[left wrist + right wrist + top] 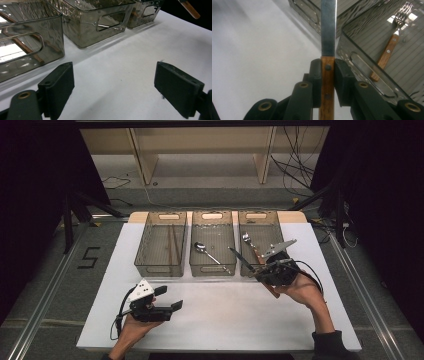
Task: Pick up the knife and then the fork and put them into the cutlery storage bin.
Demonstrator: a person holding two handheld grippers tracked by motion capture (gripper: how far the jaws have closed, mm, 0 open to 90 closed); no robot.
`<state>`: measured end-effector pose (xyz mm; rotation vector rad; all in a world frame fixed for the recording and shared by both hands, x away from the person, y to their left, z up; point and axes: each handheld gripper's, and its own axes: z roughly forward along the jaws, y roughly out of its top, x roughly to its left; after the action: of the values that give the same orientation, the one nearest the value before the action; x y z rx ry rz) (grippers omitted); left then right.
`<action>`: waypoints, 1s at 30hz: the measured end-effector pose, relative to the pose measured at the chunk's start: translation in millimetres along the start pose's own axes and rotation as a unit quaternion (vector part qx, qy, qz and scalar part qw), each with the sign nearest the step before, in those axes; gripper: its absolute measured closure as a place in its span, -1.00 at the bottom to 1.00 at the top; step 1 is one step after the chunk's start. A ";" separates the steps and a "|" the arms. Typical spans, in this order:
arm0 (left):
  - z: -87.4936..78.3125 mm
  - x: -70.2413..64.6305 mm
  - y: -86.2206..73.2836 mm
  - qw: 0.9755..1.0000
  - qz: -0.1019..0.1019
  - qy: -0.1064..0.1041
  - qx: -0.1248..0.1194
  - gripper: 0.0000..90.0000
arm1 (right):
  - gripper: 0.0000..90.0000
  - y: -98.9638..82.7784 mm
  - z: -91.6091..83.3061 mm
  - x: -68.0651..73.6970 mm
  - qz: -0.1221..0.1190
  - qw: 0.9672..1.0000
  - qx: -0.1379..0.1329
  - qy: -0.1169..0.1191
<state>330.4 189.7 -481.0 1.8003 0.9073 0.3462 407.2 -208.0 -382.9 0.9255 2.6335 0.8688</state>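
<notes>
My right gripper is shut on a wooden-handled knife, held just in front of the right-hand clear bin. In the right gripper view the jaws clamp the knife's handle, and its steel blade points away over the table towards the bins. A wooden-handled fork lies in that bin. My left gripper rests low over the white table at the front left. It is open with nothing between its jaws.
Three clear bins stand in a row at the back. The left bin holds chopsticks. The middle bin holds a spoon. The fork is in the right one. Black stands flank the table.
</notes>
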 end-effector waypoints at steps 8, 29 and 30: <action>0.0 -0.1 0.1 1.000 -0.002 0.000 -0.003 -0.64 | 0.72 10.0 -1.6 -4.7 -0.002 1.000 -0.009 -0.023; -1.0 0.7 0.1 1.000 -0.003 0.000 -0.002 -0.64 | 0.72 50.7 -0.7 -41.7 0.059 0.997 -0.023 -0.047; -1.0 0.7 0.1 1.000 -0.003 0.000 -0.002 -0.64 | 0.72 52.7 -0.6 -43.4 0.061 0.997 -0.024 -0.047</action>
<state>330.3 190.9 -480.6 1.7934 0.9102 0.3440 467.0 -202.5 -350.6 1.0970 2.4881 0.8885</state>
